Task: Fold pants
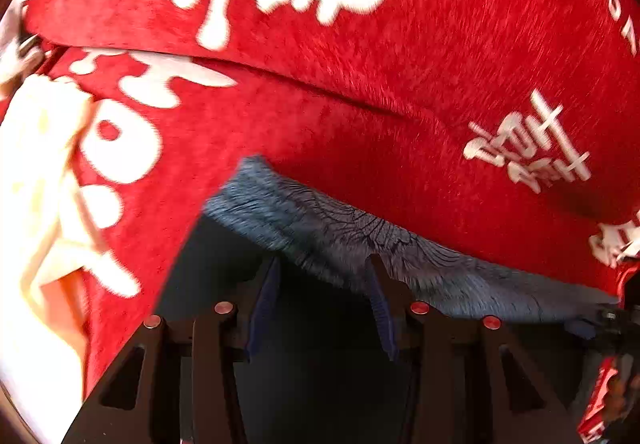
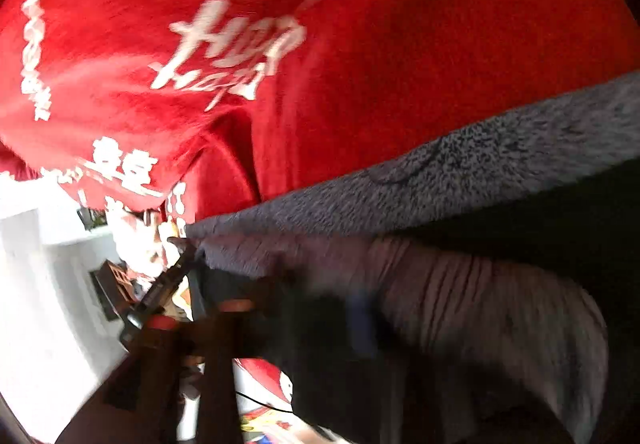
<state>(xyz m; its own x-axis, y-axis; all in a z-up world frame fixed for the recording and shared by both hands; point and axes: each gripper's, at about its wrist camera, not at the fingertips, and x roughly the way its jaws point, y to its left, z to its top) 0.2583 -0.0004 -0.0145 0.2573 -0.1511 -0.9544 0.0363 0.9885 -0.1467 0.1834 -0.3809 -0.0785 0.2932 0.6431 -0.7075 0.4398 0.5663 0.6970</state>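
The pants (image 1: 360, 240) are dark with a grey fleece lining and lie on a red blanket (image 1: 360, 56) printed with white letters. My left gripper (image 1: 324, 264) points down at their grey edge. Its blue pads stand close together, dark fabric fills the gap, and one fingertip overlaps the fleece. In the blurred right wrist view the grey fleece band (image 2: 460, 168) runs across the middle, with the ribbed waistband (image 2: 480, 296) below it. My right gripper (image 2: 280, 296) hangs over the dark cloth with its jaws wide apart and nothing pinched. The left gripper (image 2: 176, 264) meets the pants' corner at centre left.
Cream cloth (image 1: 32, 184) lies on the blanket at the left edge of the left wrist view. A white surface (image 2: 40, 284) shows past the blanket's edge in the right wrist view, and a colourful printed item (image 2: 264, 416) lies low in the frame.
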